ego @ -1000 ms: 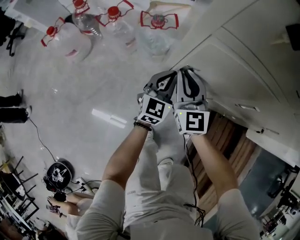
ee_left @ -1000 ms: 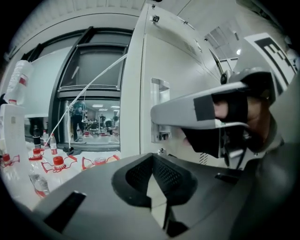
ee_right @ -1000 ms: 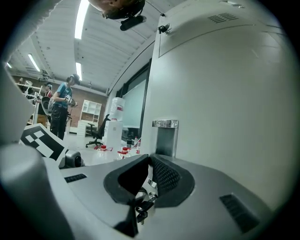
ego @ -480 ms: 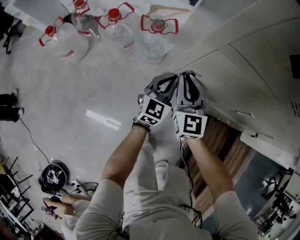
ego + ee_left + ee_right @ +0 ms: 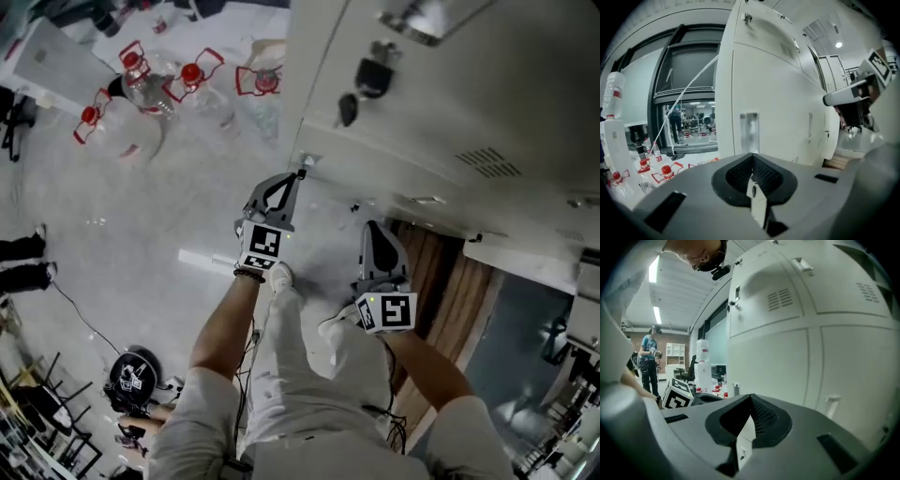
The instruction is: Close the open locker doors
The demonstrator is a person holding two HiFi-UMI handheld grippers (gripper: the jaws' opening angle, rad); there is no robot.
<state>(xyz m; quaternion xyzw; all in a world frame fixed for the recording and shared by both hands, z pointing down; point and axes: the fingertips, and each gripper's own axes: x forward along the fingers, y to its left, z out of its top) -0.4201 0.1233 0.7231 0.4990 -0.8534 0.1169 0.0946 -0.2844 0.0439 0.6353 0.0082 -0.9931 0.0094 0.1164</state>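
**Head view: doors ahead look shut, one doubtful spot to the right**

From where I stand, the job looks mostly done. The lockers [image 5: 525,112] fill the upper right of the head view, and the doors [image 5: 843,366] in front of both grippers sit flush with their neighbours. One has a key [image 5: 345,109] hanging from its lock. To the right, a pale panel [image 5: 525,261] stands beside a brown strip [image 5: 441,281]. It could be a door left ajar or only the end of the row, and I can't tell which. If it is a door, that is what remains.

The left gripper [image 5: 298,176] is up by the near corner of the lockers with its jaws pressed together and nothing between them. Whether it touches the metal is unclear. The right gripper [image 5: 375,230] sits lower, near the brown strip. Its jaws have just been closing and now meet on nothing.

No locker shows its inside, so I can't say what they hold. On the floor [image 5: 141,216], well away from the lockers, stand clear bottles [image 5: 141,80] with red caps and handles. I can't make out how full they are.
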